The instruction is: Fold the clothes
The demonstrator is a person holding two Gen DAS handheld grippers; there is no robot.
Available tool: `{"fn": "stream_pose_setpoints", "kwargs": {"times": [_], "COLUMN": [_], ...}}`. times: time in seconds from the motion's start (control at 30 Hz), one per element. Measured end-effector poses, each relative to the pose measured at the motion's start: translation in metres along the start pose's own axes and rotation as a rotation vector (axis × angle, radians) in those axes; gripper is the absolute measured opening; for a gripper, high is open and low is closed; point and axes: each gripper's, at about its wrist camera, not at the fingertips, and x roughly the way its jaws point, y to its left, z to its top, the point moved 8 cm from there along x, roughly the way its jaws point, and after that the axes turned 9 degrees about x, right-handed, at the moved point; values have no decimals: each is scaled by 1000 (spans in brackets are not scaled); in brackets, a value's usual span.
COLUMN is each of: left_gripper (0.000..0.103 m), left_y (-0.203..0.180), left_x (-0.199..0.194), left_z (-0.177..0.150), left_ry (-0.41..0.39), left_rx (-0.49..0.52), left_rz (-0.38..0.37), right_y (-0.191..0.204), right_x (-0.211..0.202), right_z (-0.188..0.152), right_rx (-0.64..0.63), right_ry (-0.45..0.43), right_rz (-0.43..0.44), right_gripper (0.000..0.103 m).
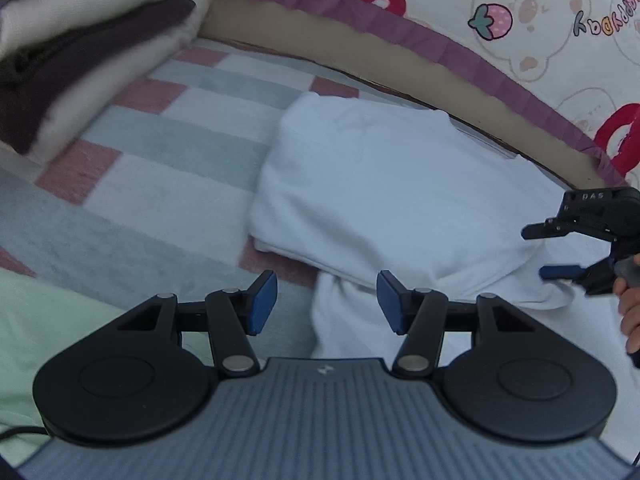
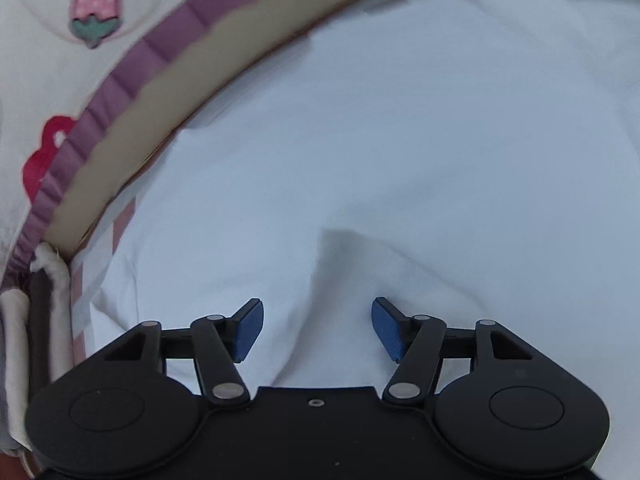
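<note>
The white garment point(image 1: 384, 184) lies on the checked pink, grey and white blanket point(image 1: 168, 128) of the bed, close against the tan bed edge with its purple frill point(image 1: 360, 12), and it looks partly folded: its upper body is a neat, squared, doubled-over block, while a loose bunched portion trails from the near edge toward the cameras, so I judge at least one more fold and a smoothing are left. To the far left, a stack of folded clothes point(image 1: 80, 40) in grey, cream and dark brown suggests earlier items are finished, and a pale green cloth point(image 1: 48, 320) near the left edge may be waiting its turn. The left tongs point(image 1: 327, 304) stand apart with nothing between the blue pads, hovering just above the trailing fabric without clearly touching it. The right tongs point(image 2: 318, 330) are also spread wide and empty, over a raised crease in the white cloth; seen from the left wrist view, they sit at the garment's right edge, held by a hand point(image 1: 630, 312).
</note>
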Motion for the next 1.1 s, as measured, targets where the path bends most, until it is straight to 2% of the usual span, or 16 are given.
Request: {"fn": "stream_pose_setpoints", "kwargs": {"times": [0.03,0.07,0.17,0.23,0.3,0.37,0.4,0.5,0.6,0.67,0.77,0.87,0.93,1.0,1.03,1.1], "left_gripper": [54,54,54,54,55,56,56,59,60,60,60,60,60,60,60,60], "left_y": [2,4,9,10,8,4,-3,-24,-52,-61,-62,-56,-56,-59,-61,-63], "left_x": [-2,-5,-13,-17,-17,-15,-10,4,28,44,67,77,81,85,88,92], "left_z": [1,3,5,10,17,25,28,34,34,34,35,44,47,50,51,53], "left_ry": [-8,-15,-41,-61,-77,-88,-84,-70,-19,25,111,110,108,85,74,70], "left_rx": [3,6,28,53,81,112,140,228,339,400,469,471,429,405,394,367], "left_rz": [5,9,2,-2,1,5,3,-7,-47,-16,97,135,69,31,19,6], "right_y": [7,13,42,69,74,61,53,17,-36,-65,-87,-87,-87,-86,-86,-88], "right_x": [0,0,-19,-75,-138,-180,-185,-164,-106,-68,-47,-49,-48,-49,-49,-49], "right_z": [1,2,15,36,56,75,82,98,109,112,109,111,117,122,125,128], "right_rx": [-83,-157,-284,-387,-410,-367,-381,-415,-365,-323,-271,-340,-381,-386,-380,-318], "right_ry": [-26,-58,-169,-393,-612,-732,-750,-711,-556,-476,-430,-450,-453,-438,-431,-405], "right_rz": [-13,1,125,304,431,480,443,270,107,13,-23,-38,-45,-42,-41,-39], "right_gripper": [25,5,5,5,5,5,5,6,6,6,6,9,14,29,41,46]}}
